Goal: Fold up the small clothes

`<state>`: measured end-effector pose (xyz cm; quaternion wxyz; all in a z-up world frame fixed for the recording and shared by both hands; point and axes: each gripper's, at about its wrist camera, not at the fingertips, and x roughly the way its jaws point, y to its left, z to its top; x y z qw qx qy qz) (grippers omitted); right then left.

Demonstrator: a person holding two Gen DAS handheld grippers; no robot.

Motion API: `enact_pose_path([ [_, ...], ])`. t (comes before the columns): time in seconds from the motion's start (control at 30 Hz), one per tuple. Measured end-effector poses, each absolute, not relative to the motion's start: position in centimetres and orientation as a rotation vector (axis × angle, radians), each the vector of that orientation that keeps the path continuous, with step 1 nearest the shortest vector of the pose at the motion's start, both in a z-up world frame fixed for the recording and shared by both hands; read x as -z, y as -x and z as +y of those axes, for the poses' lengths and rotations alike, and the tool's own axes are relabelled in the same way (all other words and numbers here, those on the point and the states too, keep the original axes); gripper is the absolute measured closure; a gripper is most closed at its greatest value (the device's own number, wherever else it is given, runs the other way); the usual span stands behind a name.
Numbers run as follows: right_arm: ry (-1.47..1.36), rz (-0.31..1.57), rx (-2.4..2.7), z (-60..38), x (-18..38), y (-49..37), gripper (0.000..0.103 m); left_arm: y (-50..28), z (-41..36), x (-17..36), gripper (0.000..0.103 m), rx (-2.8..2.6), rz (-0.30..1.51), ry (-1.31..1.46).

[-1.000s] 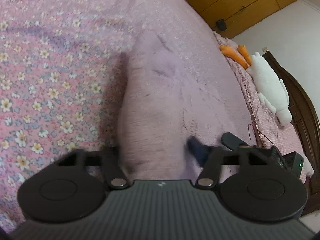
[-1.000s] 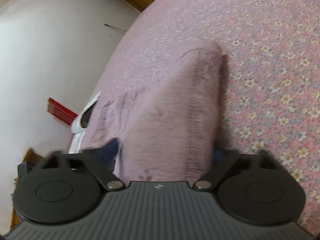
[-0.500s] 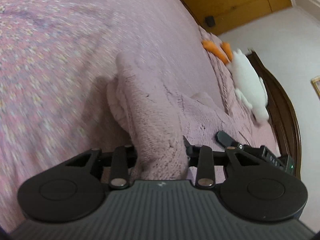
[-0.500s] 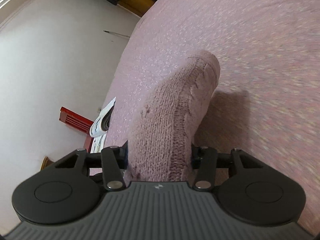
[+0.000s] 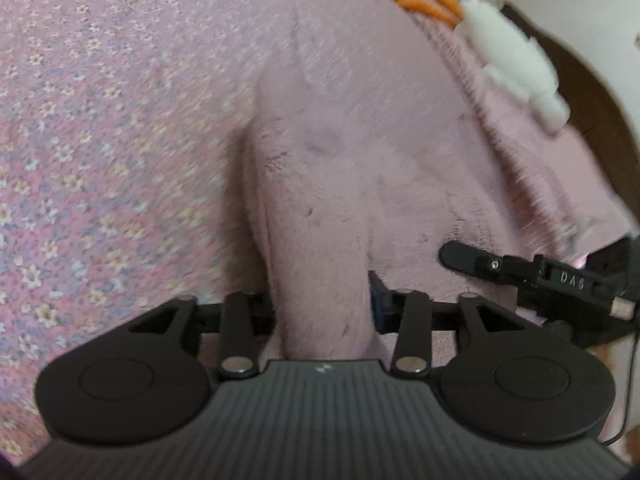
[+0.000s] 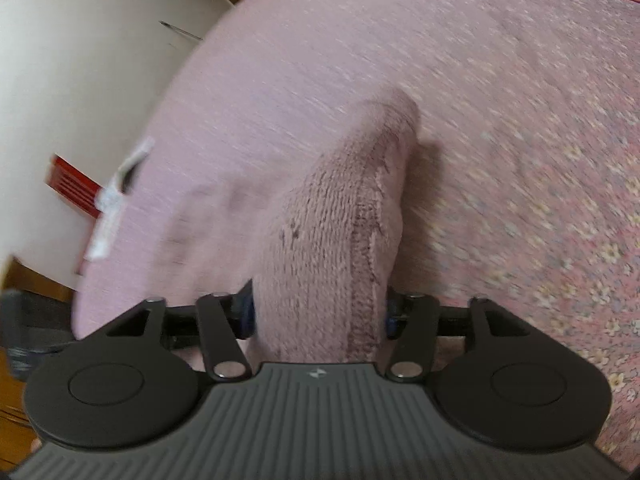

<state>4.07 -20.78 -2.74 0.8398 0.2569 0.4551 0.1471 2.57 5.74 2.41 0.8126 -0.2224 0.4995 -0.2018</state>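
Both tools had it: the left gripper [image 5: 322,304] and the right gripper [image 6: 320,312] were each clamped on the pink knit garment [image 5: 320,184] trailing ahead onto the floral bedspread [image 5: 80,140], best carried level and taut.

Both views are smeared by motion. In the left wrist view the flowers on the bedspread [image 5: 92,152] run into streaks, and the white plush toy [image 5: 516,56] at the far right has no readable outline; its orange part [image 5: 424,2] is cut by the top edge. The pink knit garment [image 5: 320,216] covers the fingertips of the left claw [image 5: 322,308]. The other tool [image 5: 560,280] runs off the right edge. In the right wrist view the garment [image 6: 336,232] hides the right claw [image 6: 320,312] tips, and the red and white things [image 6: 92,192] at the left are too blurred to name.
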Motion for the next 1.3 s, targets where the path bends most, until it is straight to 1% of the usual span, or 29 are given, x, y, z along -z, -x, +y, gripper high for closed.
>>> enact_pose_path([
  [0.13,-0.589,0.93,-0.293,-21.4,3.2,-3.0,0.027,-1.9,6.1,-2.7,0.05,0.42,1.04,0.466],
  [0.17,-0.573,0.914,-0.279,-21.3,2.6,-2.5,0.024,-1.4,6.5,-3.0,0.049,0.41,1.034,0.448],
  [0.27,-0.483,0.849,-0.249,-20.6,0.6,-0.7,0.02,-0.1,6.5,-4.7,0.049,0.368,0.996,0.366],
  [0.37,-0.407,0.779,-0.227,-20.1,-1.4,1.7,0.013,1.8,6.2,-6.7,0.047,0.311,0.945,0.261],
  [0.4,-0.389,0.76,-0.222,-20.0,-1.9,2.2,0.01,2.4,6.2,-7.3,0.043,0.291,0.932,0.23],
  [0.53,-0.338,0.714,-0.205,-19.1,-3.2,5.8,0.003,5.1,5.6,-8.8,0.036,0.207,0.879,0.115],
  [0.57,-0.325,0.711,-0.203,-18.8,-3.2,6.8,0.002,5.7,5.3,-8.9,0.027,0.189,0.867,0.092],
  [0.6,-0.314,0.709,-0.201,-18.5,-3.2,7.7,0.001,6.1,4.8,-9.0,0.022,0.167,0.857,0.076],
  [0.67,-0.29,0.704,-0.192,-18.1,-2.9,9.5,0.0,7.8,5.3,-8.6,0.02,0.142,0.839,0.045],
  [0.7,-0.273,0.7,-0.185,-17.8,-2.7,10.3,0.0,8.3,4.9,-8.4,0.017,0.133,0.834,0.031],
  [0.77,-0.241,0.696,-0.172,-17.4,-2.0,11.7,0.0,9.2,3.9,-8.0,0.015,0.109,0.826,0.007],
  [1.03,-0.143,0.722,-0.107,-15.0,2.4,15.0,0.0,12.2,1.2,-4.9,0.015,0.031,0.838,-0.088],
  [1.3,-0.069,0.727,-0.09,-12.8,5.1,16.0,0.0,13.3,0.6,-2.2,0.015,0.01,0.906,-0.067],
])
